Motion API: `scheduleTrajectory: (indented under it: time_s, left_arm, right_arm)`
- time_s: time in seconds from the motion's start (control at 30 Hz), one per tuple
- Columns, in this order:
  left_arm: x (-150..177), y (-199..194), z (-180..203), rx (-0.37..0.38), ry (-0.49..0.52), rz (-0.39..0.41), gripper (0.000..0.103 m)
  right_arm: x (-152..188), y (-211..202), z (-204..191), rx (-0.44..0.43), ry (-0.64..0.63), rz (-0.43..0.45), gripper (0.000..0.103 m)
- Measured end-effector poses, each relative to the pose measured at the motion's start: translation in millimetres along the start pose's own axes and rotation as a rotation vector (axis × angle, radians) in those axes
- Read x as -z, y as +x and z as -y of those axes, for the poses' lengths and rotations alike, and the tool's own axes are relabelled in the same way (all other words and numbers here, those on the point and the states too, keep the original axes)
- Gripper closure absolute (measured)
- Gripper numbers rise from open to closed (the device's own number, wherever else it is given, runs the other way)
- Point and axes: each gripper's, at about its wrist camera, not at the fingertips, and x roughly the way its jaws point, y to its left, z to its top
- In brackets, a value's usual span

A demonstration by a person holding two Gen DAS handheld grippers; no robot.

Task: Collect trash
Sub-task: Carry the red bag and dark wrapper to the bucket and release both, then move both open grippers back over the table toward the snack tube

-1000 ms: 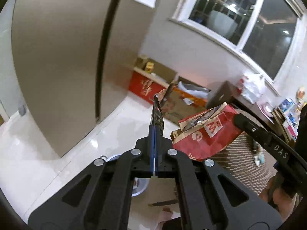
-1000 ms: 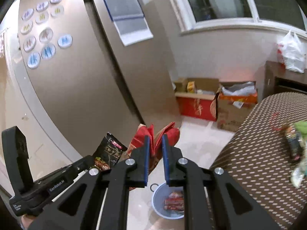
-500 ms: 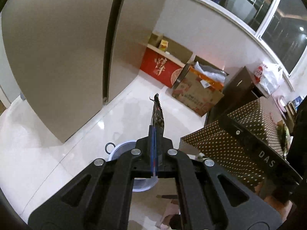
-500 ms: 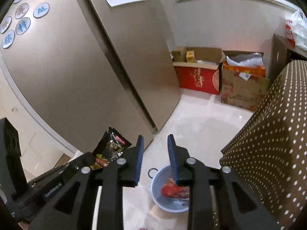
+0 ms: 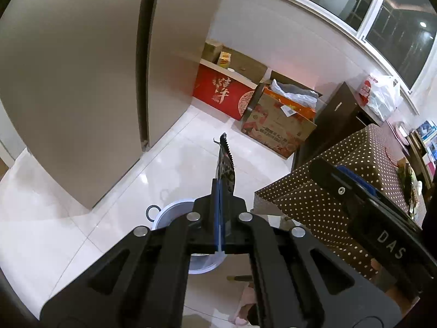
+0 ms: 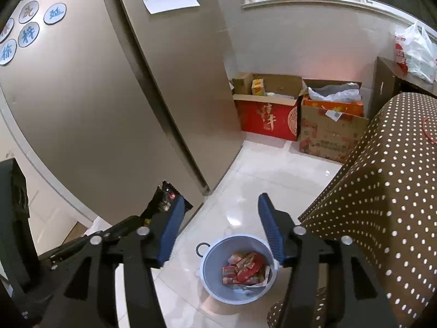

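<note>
My left gripper (image 5: 220, 188) is shut on a dark snack wrapper (image 5: 226, 165) that stands edge-on above the pale blue bin (image 5: 169, 213) on the floor. In the right wrist view the same wrapper (image 6: 164, 201) shows at the left, held by the left gripper. My right gripper (image 6: 220, 210) is open and empty above the blue bin (image 6: 215, 289). Red trash packets (image 6: 244, 269) lie inside the bin.
A table with a brown dotted cloth (image 6: 387, 191) stands just right of the bin. A tall beige fridge (image 6: 109, 109) is at the left. Cardboard boxes (image 6: 297, 117) line the far wall. The floor is glossy white tile (image 5: 174, 164).
My right gripper opened and the red bag it held dropped into the bin. Both grippers tilted down toward the bin. The left gripper still holds the wrapper.
</note>
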Motion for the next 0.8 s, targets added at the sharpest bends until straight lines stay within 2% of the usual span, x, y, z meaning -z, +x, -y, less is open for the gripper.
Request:
scheduleTrajectory:
  time_s: [0.2,0.6,0.63,0.67,0.7,0.73,0.8]
  left_arm:
    - [-3.7,0.9,7.4,0.002,0.014,0.005,0.103]
    - [-13.3,1.2,19.2,-0.036,0.016,0.006,0.1]
    - [-13.5,-0.3,20.3,-0.036,0.015,0.005,0.097]
    - [-13.2,-2.7,21.9,-0.038,0.013,0.006,0.076]
    - [-13.2,-4.8,21.9,-0.044,0.012,0.014,0.043]
    - [-12.7,-9.9,23.8,-0.053,0.012,0.037,0.038]
    - [-12.1,-21.1,30.4,-0.057,0.03,0.071,0.038]
  right_arm:
    - [-6.0,-13.3,0.8,0.01,0.012,0.044,0.039]
    - [-16.3,-33.4,11.0,0.009,0.043,0.104,0.039]
    - [-17.2,-36.4,12.6,0.01,0.046,0.108,0.039]
    - [-18.2,-38.4,14.4,0.011,0.048,0.112,0.039]
    - [-19.2,-43.3,16.6,0.013,0.05,0.117,0.038]
    - [-20.3,-45.2,17.8,0.014,0.051,0.119,0.038]
    - [-21.1,-54.1,21.3,0.016,0.056,0.128,0.038]
